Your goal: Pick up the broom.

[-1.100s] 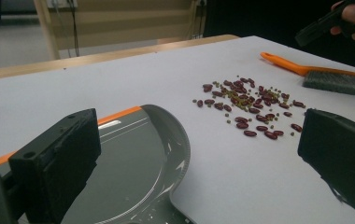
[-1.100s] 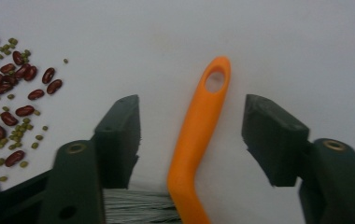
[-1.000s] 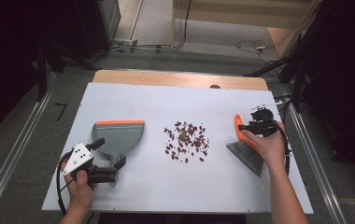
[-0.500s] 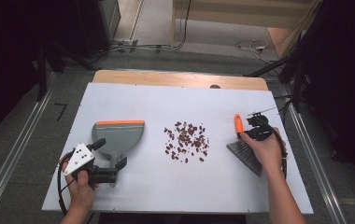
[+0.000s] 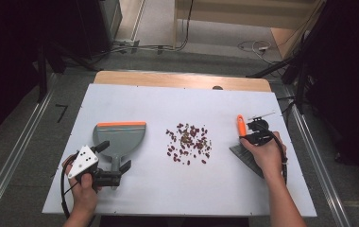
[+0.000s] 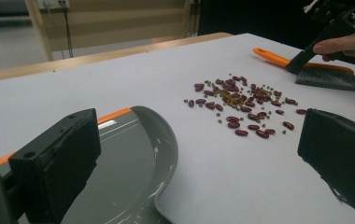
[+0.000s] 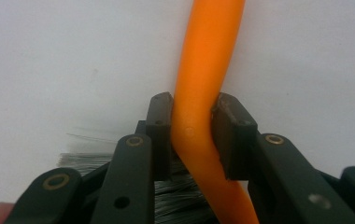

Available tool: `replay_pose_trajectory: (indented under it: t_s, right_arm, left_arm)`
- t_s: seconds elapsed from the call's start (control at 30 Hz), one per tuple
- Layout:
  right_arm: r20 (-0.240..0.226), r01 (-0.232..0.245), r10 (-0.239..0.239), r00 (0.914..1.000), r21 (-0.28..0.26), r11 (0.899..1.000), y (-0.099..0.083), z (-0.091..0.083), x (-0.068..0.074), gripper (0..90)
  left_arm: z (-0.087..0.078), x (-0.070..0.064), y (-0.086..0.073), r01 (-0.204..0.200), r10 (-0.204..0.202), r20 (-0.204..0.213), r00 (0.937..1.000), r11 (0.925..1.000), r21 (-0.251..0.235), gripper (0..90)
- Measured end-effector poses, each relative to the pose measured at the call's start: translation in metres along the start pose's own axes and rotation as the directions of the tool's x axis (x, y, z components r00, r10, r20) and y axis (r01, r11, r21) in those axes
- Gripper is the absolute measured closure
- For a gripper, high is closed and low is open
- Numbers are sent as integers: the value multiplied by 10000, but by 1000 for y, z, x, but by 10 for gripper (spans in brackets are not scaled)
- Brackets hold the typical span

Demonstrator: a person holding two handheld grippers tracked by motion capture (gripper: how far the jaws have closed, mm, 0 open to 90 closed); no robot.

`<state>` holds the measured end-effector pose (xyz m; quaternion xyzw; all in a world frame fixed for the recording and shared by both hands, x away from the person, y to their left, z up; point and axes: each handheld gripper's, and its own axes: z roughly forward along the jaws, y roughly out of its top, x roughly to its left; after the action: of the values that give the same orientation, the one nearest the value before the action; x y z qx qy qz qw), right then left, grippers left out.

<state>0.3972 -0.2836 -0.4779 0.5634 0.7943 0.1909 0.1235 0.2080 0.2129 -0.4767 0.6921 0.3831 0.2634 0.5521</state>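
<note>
A grey dustpan (image 5: 121,136) with an orange lip lies at the left of the white table (image 5: 168,104). My left gripper (image 5: 115,157) is open, its jaws standing wide on either side of the pan's handle. In the left gripper view the dustpan (image 6: 129,158) lies between those jaws (image 6: 194,140). A scatter of red and green beans (image 5: 188,142) (image 6: 241,100) sits mid-table. At the right lies a brush (image 5: 243,155) with grey bristles and an orange handle (image 7: 208,51). My right gripper (image 5: 244,137) (image 7: 192,116) is shut on that handle just above the bristles.
A wooden strip (image 5: 182,80) borders the table's far edge. Metal rails (image 5: 12,161) run along the floor on both sides, and cables (image 5: 158,47) lie on the floor beyond the table. Bare white table surface surrounds the beans.
My right gripper and the brush have shifted slightly nearer and lower, toward the table. The left gripper and the dustpan have stayed put.
</note>
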Motion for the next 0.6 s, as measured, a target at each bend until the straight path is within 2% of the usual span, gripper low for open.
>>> replay_pose_trajectory:
  t_s: [0.1,0.23,0.27,0.3,0.33,0.37,0.4,0.43,0.47,0.57,0.6]
  right_arm:
    - [-157,44,-48,9999,-254,9997,-3,-1,-2,679]
    - [-573,-27,-21,9984,-844,9964,-11,-5,-7,679]
    - [-819,-259,151,9965,-1319,9909,-15,-9,-10,680]
    - [-979,-394,241,9949,-1567,9869,-17,-12,-12,680]
    - [-979,-394,241,9949,-1567,9869,-17,-12,-12,680]
    - [-1494,-786,466,9877,-2159,9733,-23,-18,-18,681]
    - [-1494,-786,466,9877,-2159,9733,-23,-18,-18,681]
    - [-1690,-957,558,9840,-2379,9666,-25,-21,-21,681]
    - [-2000,-1164,581,9781,-2938,9488,-31,-26,-25,683]
    - [-2372,-1453,574,9698,-3719,9168,-40,-34,-29,685]
    - [-2373,-1606,676,9691,-3989,9028,-42,-36,-29,686]
  left_arm:
    - [0,0,1,56,-56,8,10000,10000,-68,0]
    - [3,-3,3,22,-22,73,10000,10000,-94,0]
    - [4,-4,3,-7,8,84,10000,9999,-101,0]
    - [4,-5,3,-25,26,99,9999,9999,-123,0]
    - [4,-5,4,-22,23,101,9999,9999,-139,0]
    - [4,-6,4,-41,42,98,9999,9999,-146,0]
    - [4,-6,5,-35,37,101,9999,9998,-189,0]
    - [3,-6,6,-41,44,105,9999,9998,-210,0]
    - [3,-6,6,-59,61,99,9999,9997,-231,0]
    - [3,-7,8,-60,62,65,10000,9995,-324,0]
    - [3,-7,9,-73,75,55,10000,9993,-364,0]
